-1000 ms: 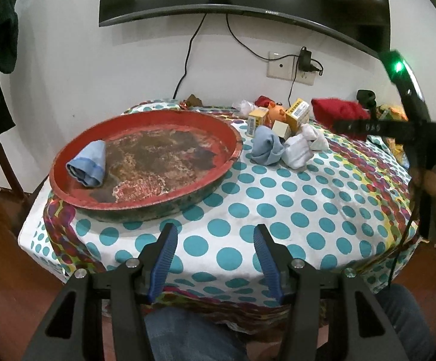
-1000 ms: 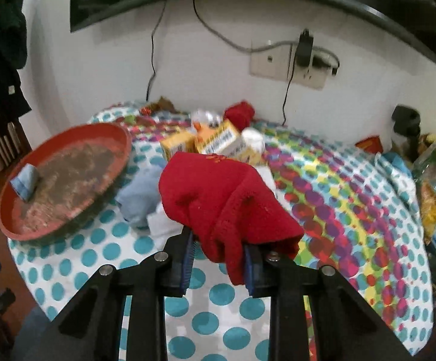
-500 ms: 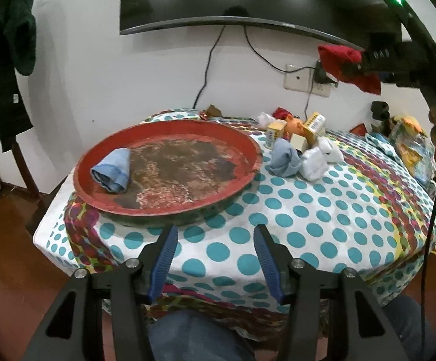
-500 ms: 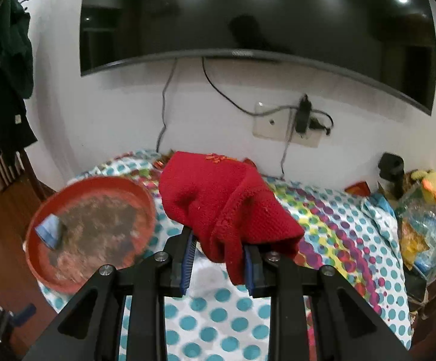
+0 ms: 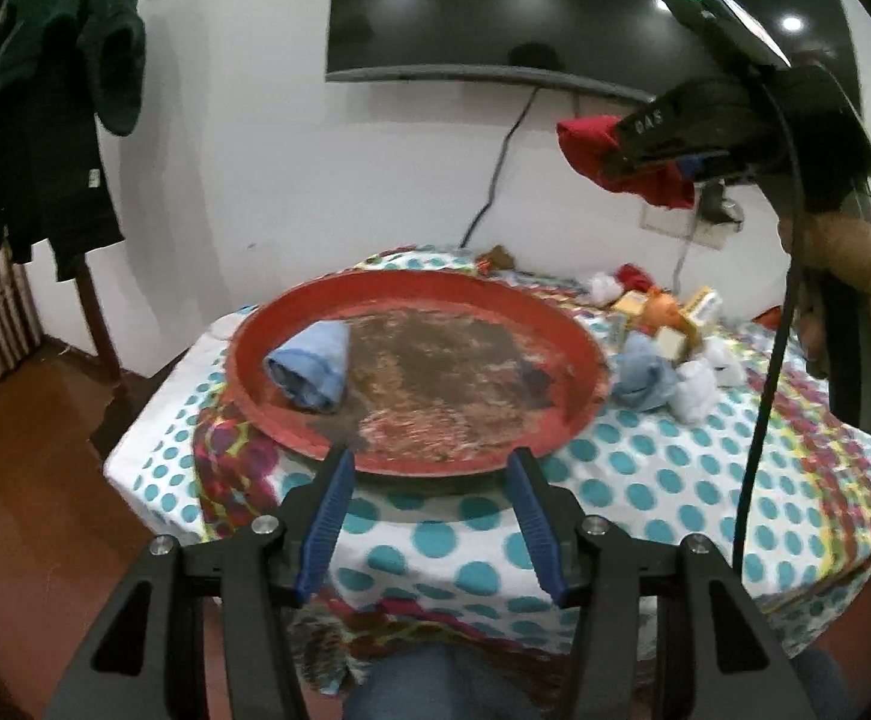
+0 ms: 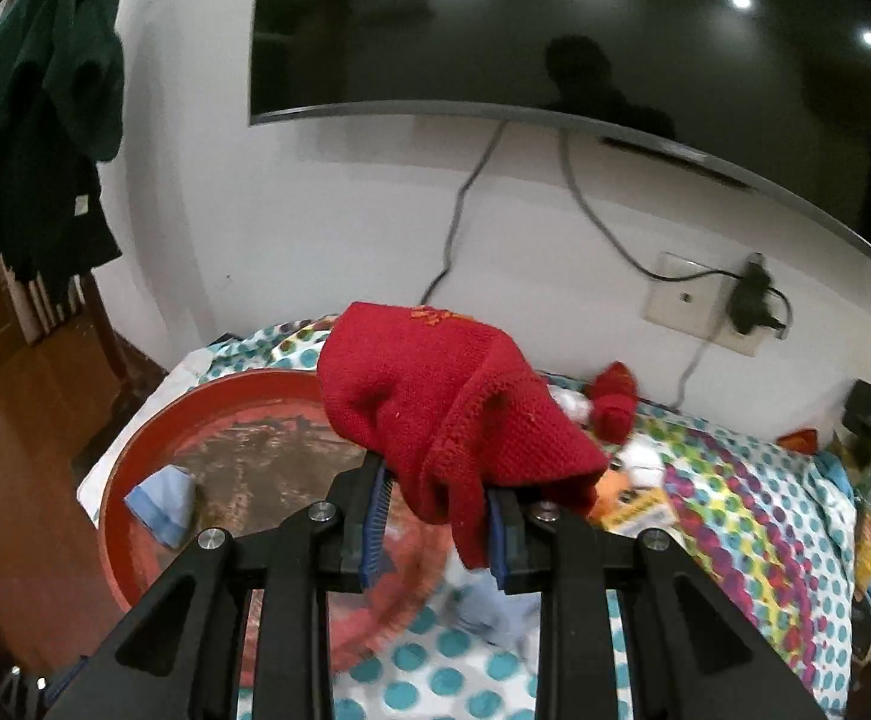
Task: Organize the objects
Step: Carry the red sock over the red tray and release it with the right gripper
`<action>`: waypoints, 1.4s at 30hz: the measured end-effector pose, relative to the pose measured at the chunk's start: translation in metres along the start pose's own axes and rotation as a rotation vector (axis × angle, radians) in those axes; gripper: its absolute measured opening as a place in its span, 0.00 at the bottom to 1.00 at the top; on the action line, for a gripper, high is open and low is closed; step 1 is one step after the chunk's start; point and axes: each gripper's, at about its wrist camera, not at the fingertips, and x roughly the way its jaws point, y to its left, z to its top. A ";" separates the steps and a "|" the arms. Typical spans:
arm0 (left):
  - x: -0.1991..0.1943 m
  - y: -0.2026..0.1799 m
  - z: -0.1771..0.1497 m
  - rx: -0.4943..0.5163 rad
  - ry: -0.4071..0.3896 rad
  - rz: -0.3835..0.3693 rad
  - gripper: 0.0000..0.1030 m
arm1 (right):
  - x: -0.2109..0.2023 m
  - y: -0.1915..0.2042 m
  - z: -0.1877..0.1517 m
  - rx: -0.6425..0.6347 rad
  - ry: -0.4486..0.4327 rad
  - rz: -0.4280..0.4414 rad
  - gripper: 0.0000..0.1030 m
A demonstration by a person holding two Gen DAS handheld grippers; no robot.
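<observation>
My right gripper [image 6: 435, 510] is shut on a red knitted cloth [image 6: 435, 402] and holds it high above the table; the cloth also shows in the left wrist view [image 5: 591, 147], above the tray's right side. A round red tray [image 5: 579, 342] with a worn middle sits on the dotted tablecloth and holds a folded light blue cloth [image 5: 312, 369]. The tray also shows in the right wrist view [image 6: 129, 462], with the blue cloth [image 6: 162, 501]. My left gripper [image 5: 429, 504] is open and empty, at the near edge of the table in front of the tray.
Right of the tray lie a blue cloth [image 5: 642, 381], white cloths [image 5: 696, 384], small yellow boxes [image 5: 699, 303] and a red bundle [image 6: 612, 399]. A television [image 5: 495, 6] hangs on the wall with cables and a socket [image 6: 699, 306]. Dark clothes [image 5: 51, 90] hang at left.
My right gripper has carried the red cloth up and leftward toward the tray. My left gripper has pulled back and turned left, so the tray sits straight ahead of it.
</observation>
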 end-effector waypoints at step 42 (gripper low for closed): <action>0.025 0.048 0.009 -0.160 0.038 0.005 0.53 | 0.231 0.162 -0.013 -0.186 0.404 0.223 0.57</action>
